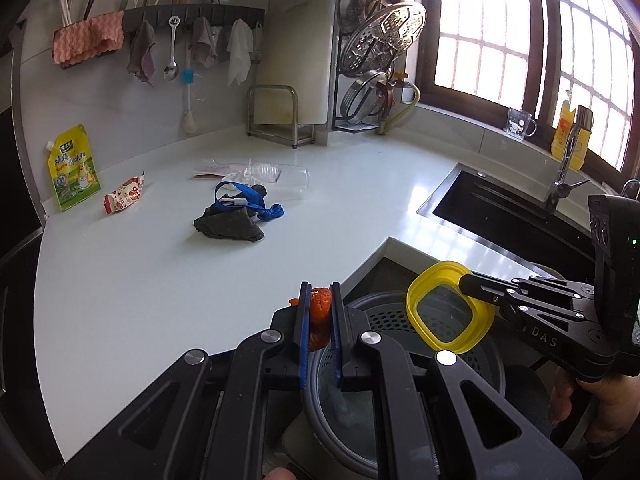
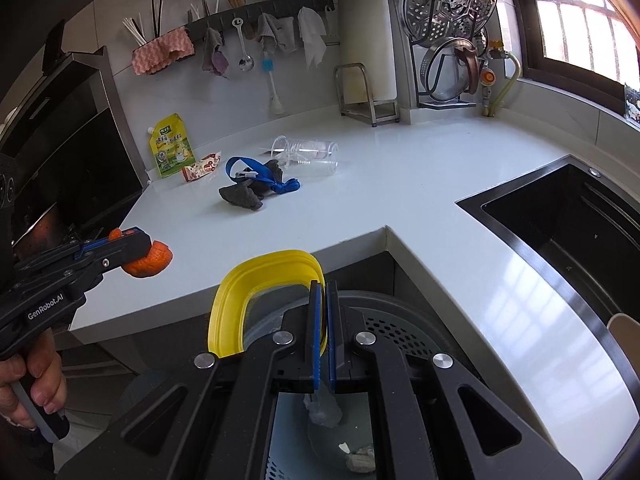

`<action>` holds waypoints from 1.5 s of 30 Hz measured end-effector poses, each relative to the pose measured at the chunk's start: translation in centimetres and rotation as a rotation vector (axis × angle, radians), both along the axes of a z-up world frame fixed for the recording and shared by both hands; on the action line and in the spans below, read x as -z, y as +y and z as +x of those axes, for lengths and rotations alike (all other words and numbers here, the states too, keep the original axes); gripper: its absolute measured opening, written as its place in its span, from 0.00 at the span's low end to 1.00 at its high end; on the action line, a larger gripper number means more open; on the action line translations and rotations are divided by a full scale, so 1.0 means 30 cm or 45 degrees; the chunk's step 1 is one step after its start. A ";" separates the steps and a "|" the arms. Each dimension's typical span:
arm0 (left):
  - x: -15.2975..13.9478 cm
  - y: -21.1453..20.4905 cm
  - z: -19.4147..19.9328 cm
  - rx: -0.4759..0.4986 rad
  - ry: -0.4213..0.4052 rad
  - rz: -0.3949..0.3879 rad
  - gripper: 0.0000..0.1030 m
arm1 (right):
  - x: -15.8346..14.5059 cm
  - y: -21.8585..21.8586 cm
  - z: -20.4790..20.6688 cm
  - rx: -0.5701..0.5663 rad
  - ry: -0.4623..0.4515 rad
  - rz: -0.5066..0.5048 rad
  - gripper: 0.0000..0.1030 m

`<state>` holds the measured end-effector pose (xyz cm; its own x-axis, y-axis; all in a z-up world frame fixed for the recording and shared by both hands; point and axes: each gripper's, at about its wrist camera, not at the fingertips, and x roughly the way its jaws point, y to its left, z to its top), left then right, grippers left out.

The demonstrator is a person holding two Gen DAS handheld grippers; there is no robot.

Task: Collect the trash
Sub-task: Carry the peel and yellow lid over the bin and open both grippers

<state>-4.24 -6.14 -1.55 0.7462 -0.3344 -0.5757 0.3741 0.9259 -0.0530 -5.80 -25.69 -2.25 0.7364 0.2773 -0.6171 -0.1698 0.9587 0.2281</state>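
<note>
My left gripper (image 1: 321,292) is shut on a piece of orange peel (image 1: 319,317), held at the counter's front edge beside the grey perforated trash bin (image 1: 384,316); it also shows in the right wrist view (image 2: 149,259). My right gripper (image 2: 325,288) is shut on the rim of a yellow plastic lid (image 2: 240,292), held over the bin (image 2: 400,324); the lid shows in the left wrist view too (image 1: 448,308). On the white counter (image 1: 140,288) lie a dark rag with a blue strap (image 1: 232,220), a clear plastic cup (image 1: 280,178), a red snack wrapper (image 1: 124,196) and a yellow-green pouch (image 1: 74,168).
A black sink (image 1: 508,216) with a faucet (image 1: 568,160) is set in the counter at right. A cutting board rack (image 1: 280,116) and pot-lid rack (image 1: 376,60) stand at the back. Cloths and utensils hang on a wall rail (image 1: 192,16). A stove hood (image 2: 80,140) is at left.
</note>
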 end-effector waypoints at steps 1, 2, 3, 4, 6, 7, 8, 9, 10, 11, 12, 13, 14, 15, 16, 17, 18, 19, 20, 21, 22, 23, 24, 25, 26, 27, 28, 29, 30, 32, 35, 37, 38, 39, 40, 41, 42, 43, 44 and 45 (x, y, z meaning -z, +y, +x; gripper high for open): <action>-0.002 -0.002 -0.008 0.002 -0.003 -0.001 0.09 | 0.003 -0.001 -0.011 0.004 0.001 -0.002 0.02; -0.003 -0.004 -0.016 0.004 -0.002 -0.003 0.09 | 0.006 -0.002 -0.020 0.005 0.003 -0.005 0.02; -0.004 -0.007 -0.023 0.007 -0.003 -0.005 0.09 | 0.011 -0.002 -0.029 0.005 0.007 -0.006 0.02; -0.006 -0.009 -0.028 0.011 -0.004 -0.006 0.09 | 0.015 -0.002 -0.038 0.006 0.009 -0.010 0.02; -0.006 -0.013 -0.039 0.017 -0.006 -0.006 0.09 | 0.026 -0.003 -0.053 0.009 0.017 -0.012 0.02; -0.007 -0.015 -0.044 0.020 -0.006 -0.006 0.09 | 0.033 -0.004 -0.060 0.011 0.023 -0.011 0.02; -0.006 -0.017 -0.046 0.022 -0.006 -0.005 0.09 | 0.041 -0.006 -0.067 0.013 0.029 -0.013 0.02; -0.002 -0.020 -0.049 0.023 -0.004 -0.003 0.09 | 0.050 -0.009 -0.074 0.016 0.035 -0.013 0.02; 0.002 -0.022 -0.052 0.024 -0.001 -0.003 0.09 | 0.058 -0.010 -0.081 0.018 0.041 -0.013 0.02; 0.008 -0.026 -0.055 0.025 0.004 -0.002 0.09 | 0.067 -0.014 -0.087 0.021 0.047 -0.014 0.02; 0.014 -0.031 -0.055 0.028 0.010 -0.001 0.09 | 0.076 -0.017 -0.093 0.024 0.055 -0.014 0.02; 0.021 -0.037 -0.055 0.032 0.017 -0.001 0.09 | 0.084 -0.021 -0.098 0.025 0.062 -0.015 0.02; 0.028 -0.043 -0.056 0.035 0.022 0.001 0.09 | 0.092 -0.025 -0.104 0.029 0.068 -0.016 0.02; 0.034 -0.051 -0.059 0.038 0.026 0.002 0.09 | 0.100 -0.030 -0.109 0.032 0.075 -0.016 0.02; 0.040 -0.058 -0.060 0.042 0.032 0.002 0.09 | 0.107 -0.035 -0.115 0.034 0.081 -0.018 0.02; 0.046 -0.065 -0.062 0.047 0.037 0.002 0.09 | 0.114 -0.039 -0.120 0.038 0.087 -0.018 0.02; 0.050 -0.071 -0.064 0.050 0.041 0.004 0.09 | 0.120 -0.043 -0.125 0.041 0.092 -0.019 0.02; 0.054 -0.076 -0.064 0.056 0.043 0.005 0.09 | 0.127 -0.046 -0.129 0.042 0.096 -0.022 0.02; 0.056 -0.082 -0.065 0.060 0.046 0.006 0.09 | 0.134 -0.049 -0.132 0.045 0.102 -0.023 0.02; 0.059 -0.086 -0.064 0.063 0.048 0.006 0.09 | 0.141 -0.052 -0.136 0.046 0.107 -0.022 0.02; 0.061 -0.090 -0.064 0.066 0.049 0.007 0.09 | 0.148 -0.054 -0.138 0.048 0.112 -0.024 0.02; 0.063 -0.093 -0.063 0.068 0.052 0.008 0.09 | 0.155 -0.056 -0.142 0.051 0.116 -0.025 0.02; 0.065 -0.097 -0.063 0.071 0.054 0.010 0.09 | 0.163 -0.060 -0.142 0.052 0.122 -0.023 0.02; 0.068 -0.101 -0.063 0.073 0.056 0.012 0.09 | 0.171 -0.062 -0.143 0.054 0.129 -0.020 0.02; 0.071 -0.105 -0.063 0.076 0.059 0.015 0.09 | 0.178 -0.065 -0.146 0.057 0.133 -0.018 0.02; 0.074 -0.109 -0.062 0.079 0.062 0.017 0.09 | 0.184 -0.067 -0.147 0.058 0.137 -0.018 0.02; 0.077 -0.113 -0.061 0.081 0.065 0.020 0.09 | 0.188 -0.069 -0.148 0.060 0.141 -0.018 0.02; 0.080 -0.118 -0.060 0.084 0.068 0.021 0.09 | 0.192 -0.072 -0.149 0.061 0.144 -0.018 0.02; 0.084 -0.122 -0.060 0.087 0.071 0.021 0.09 | 0.196 -0.074 -0.151 0.062 0.147 -0.019 0.02; 0.089 -0.130 -0.058 0.095 0.079 0.019 0.09 | 0.202 -0.077 -0.153 0.067 0.151 -0.022 0.02; 0.100 -0.138 -0.055 0.108 0.093 0.018 0.09 | 0.213 -0.082 -0.153 0.070 0.159 -0.025 0.02; 0.107 -0.145 -0.055 0.112 0.098 0.020 0.09 | 0.222 -0.084 -0.154 0.069 0.166 -0.026 0.02; 0.110 -0.147 -0.055 0.114 0.101 0.020 0.09 | 0.226 -0.084 -0.155 0.069 0.168 -0.030 0.02; 0.114 -0.149 -0.054 0.117 0.105 0.022 0.09 | 0.230 -0.084 -0.155 0.069 0.173 -0.032 0.02; 0.119 -0.153 -0.053 0.118 0.110 0.023 0.09 | 0.236 -0.084 -0.157 0.068 0.177 -0.035 0.02; 0.125 -0.154 -0.051 0.119 0.116 0.023 0.09 | 0.241 -0.084 -0.160 0.069 0.180 -0.038 0.02; 0.131 -0.157 -0.047 0.121 0.122 0.024 0.09 | 0.247 -0.084 -0.162 0.068 0.185 -0.042 0.02; 0.139 -0.160 -0.046 0.122 0.129 0.026 0.09 | 0.252 -0.085 -0.164 0.070 0.191 -0.045 0.02; 0.147 -0.164 -0.045 0.124 0.136 0.027 0.09 | 0.258 -0.086 -0.165 0.071 0.196 -0.046 0.02; 0.155 -0.167 -0.043 0.127 0.144 0.029 0.09 | 0.264 -0.088 -0.166 0.072 0.201 -0.048 0.02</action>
